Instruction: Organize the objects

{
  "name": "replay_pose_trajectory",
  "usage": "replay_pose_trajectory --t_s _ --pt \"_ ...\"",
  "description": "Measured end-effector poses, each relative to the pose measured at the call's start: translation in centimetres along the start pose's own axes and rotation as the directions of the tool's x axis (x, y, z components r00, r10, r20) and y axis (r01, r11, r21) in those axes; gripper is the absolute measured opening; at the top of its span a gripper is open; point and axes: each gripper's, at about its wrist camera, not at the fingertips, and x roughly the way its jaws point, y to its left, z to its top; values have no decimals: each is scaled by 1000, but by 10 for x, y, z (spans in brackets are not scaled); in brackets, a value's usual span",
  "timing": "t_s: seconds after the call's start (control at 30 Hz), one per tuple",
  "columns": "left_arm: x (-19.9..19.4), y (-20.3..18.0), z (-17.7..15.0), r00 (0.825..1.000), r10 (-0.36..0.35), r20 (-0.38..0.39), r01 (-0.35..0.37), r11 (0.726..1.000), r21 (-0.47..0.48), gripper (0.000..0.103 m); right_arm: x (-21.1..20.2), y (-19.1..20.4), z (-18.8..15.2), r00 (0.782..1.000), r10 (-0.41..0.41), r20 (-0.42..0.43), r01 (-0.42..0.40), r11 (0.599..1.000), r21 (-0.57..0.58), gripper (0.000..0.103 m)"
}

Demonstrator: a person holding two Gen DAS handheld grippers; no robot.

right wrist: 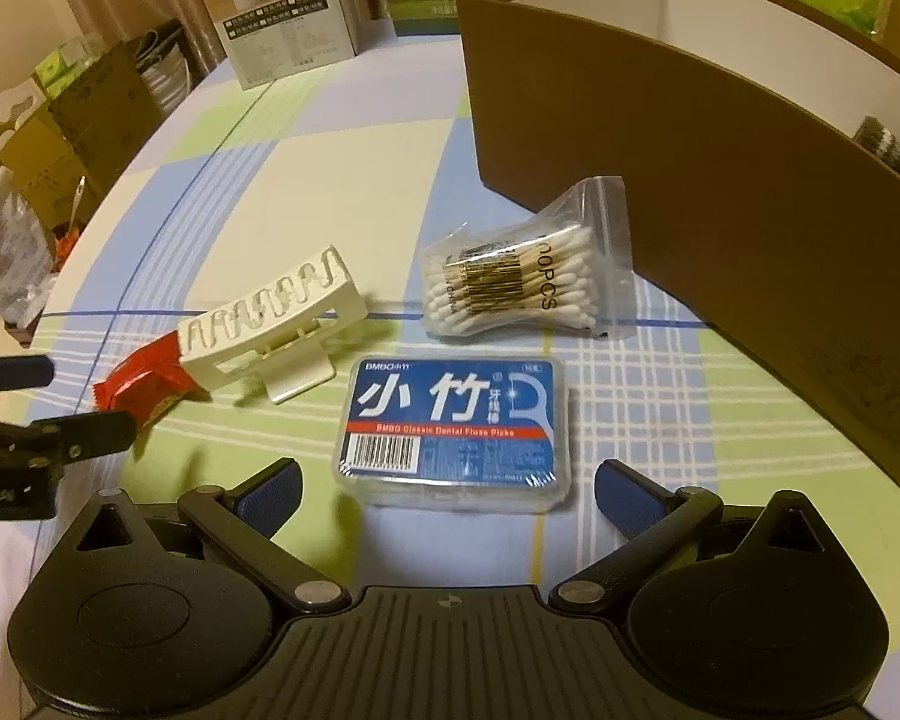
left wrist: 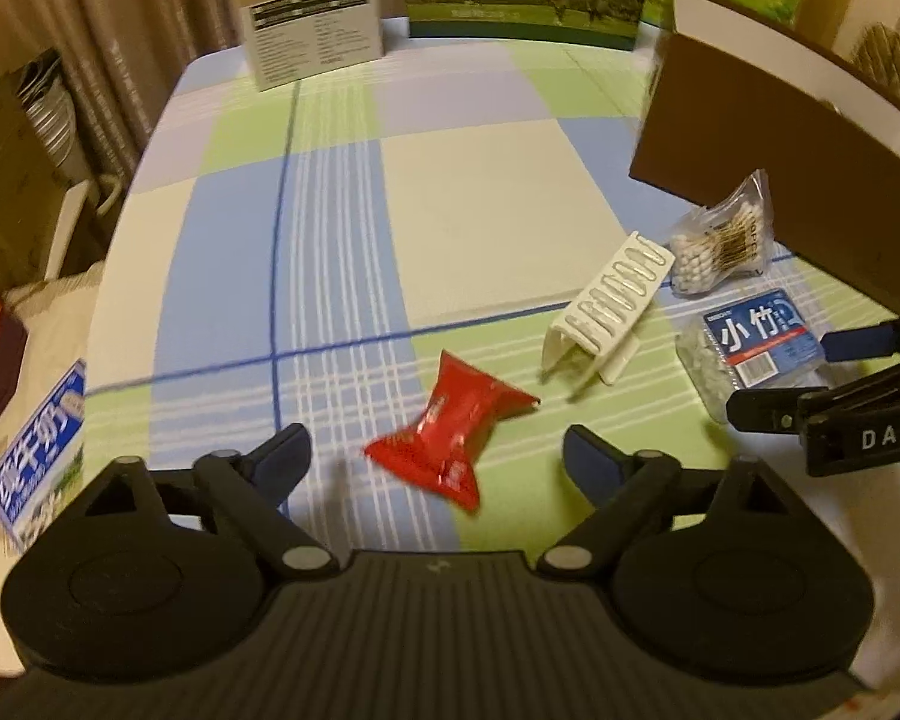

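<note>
Both grippers, left gripper [left wrist: 437, 461] over the soft, crinkly red packet [left wrist: 453, 441] and right gripper [right wrist: 448, 489] over the rigid, slick floss-pick box [right wrist: 455, 433], hover with jaws spread; grasp across short sides.

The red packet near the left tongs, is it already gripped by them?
No, the red packet lies loose on the checked cloth, in the gap ahead of the wide-open left tongs.

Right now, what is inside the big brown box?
The brown box is open on top. Its white inner walls show, and something with a dark printed pattern peeks above the near wall at the right. The floor and any other contents are hidden.
</note>
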Motion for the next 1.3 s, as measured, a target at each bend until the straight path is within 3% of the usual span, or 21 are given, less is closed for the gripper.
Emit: replay_pose_trajectory --t_s 0.17,0.33,0.4,0.67,0.73,0.77,1.03,1.3 --pt "17 -2 8 999 -28 -20 29 998 63 70 3 -1 5 1000 -3 5 2 1000 3 101" --pt "24 -1 9 997 -62 -43 63 997 39 28 4 -3 7 1000 0 7 0 1000 11 101" --pt "24 0 8 996 -72 -49 73 997 20 22 6 -2 8 1000 -2 9 2 1000 9 101" --pt "20 -5 4 995 -65 -69 62 997 -53 22 13 3 10 1000 -24 3 25 999 -33 101" --pt "19 -9 3 995 -60 -81 55 997 -59 22 15 4 9 999 -35 8 36 998 -51 94" --pt "19 -10 3 995 -58 -83 53 997 -63 22 15 5 8 999 -39 7 39 997 -60 85" --pt "8 -22 -4 993 -66 -98 60 996 -72 22 7 2 -7 1000 -15 -5 15 996 -90 85" --pt "-7 -38 -10 993 -75 -88 71 996 -51 22 -11 -8 -25 1000 15 -21 -16 999 -44 85"
